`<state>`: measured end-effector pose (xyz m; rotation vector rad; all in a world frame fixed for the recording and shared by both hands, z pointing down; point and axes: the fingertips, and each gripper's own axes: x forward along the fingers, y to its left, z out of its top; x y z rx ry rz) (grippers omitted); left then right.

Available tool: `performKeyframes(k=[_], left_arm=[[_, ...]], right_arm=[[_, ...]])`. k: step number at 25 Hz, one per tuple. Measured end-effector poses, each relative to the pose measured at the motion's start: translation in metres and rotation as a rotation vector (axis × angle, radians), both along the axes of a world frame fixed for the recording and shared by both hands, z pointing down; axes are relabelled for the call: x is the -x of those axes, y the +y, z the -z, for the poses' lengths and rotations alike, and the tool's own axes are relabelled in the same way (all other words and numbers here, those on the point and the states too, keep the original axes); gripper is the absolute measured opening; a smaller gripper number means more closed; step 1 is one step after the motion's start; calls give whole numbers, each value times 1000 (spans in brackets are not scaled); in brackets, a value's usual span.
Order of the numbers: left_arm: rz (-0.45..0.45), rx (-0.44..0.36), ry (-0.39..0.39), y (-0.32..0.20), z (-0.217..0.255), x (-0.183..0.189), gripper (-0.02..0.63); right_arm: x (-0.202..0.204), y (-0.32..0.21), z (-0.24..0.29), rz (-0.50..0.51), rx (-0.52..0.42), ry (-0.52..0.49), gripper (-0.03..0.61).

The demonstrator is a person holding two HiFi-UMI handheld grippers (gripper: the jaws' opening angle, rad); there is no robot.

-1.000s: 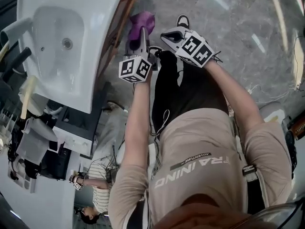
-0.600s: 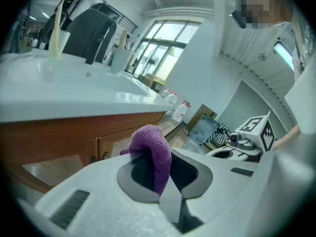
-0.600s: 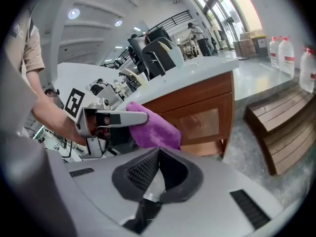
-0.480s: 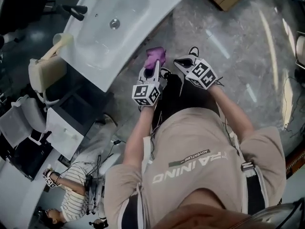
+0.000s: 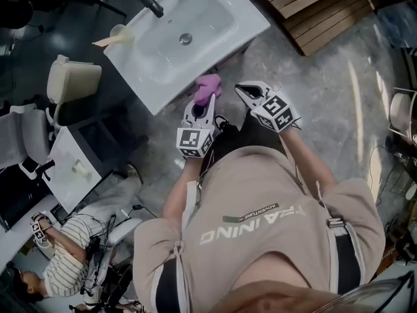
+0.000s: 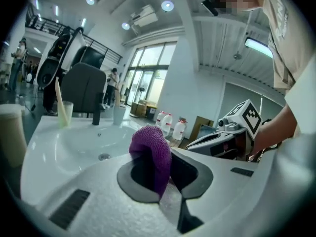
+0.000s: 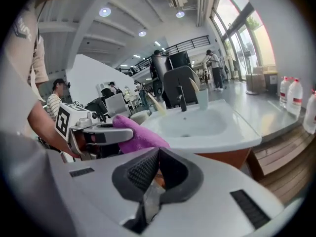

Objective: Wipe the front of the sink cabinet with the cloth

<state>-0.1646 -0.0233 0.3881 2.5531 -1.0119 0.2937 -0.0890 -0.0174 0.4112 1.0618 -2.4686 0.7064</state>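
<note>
Sink (image 5: 163, 51) has swung toward frame centre since earlier; left gripper (image 5: 203, 105) clamps its jaws on the purple cloth (image 5: 208, 87) beside the rim. Right gripper (image 5: 247, 91) jaws meet, empty; cabinet front (image 7: 232, 157) apparently awaits wiping.

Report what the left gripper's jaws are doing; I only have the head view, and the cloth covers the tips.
Observer: In the left gripper view, the left gripper is shut on the purple cloth, which bunches up between the pads.
Operator: Now give me the right one.
Observer: The right gripper view shows the right gripper shut, with nothing between its jaws.
Operator: Find me the cabinet front.
Observer: The right gripper view shows the brown cabinet front under the rim of the white sink; the cloth is up at about rim height, above that front.
</note>
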Motion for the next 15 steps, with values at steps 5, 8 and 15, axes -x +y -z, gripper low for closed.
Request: performKeyframes(k=[5, 8, 15], left_arm=[[18, -148, -35, -2, 62, 3, 38], [35, -230, -30, -3, 98, 3, 38], [99, -383, -22, 0, 173, 3, 38]], right_arm=[[-2, -8, 53, 42, -127, 21, 12], [-6, -16, 83, 49, -200, 14, 12], [-5, -15, 143, 70, -331, -25, 12]])
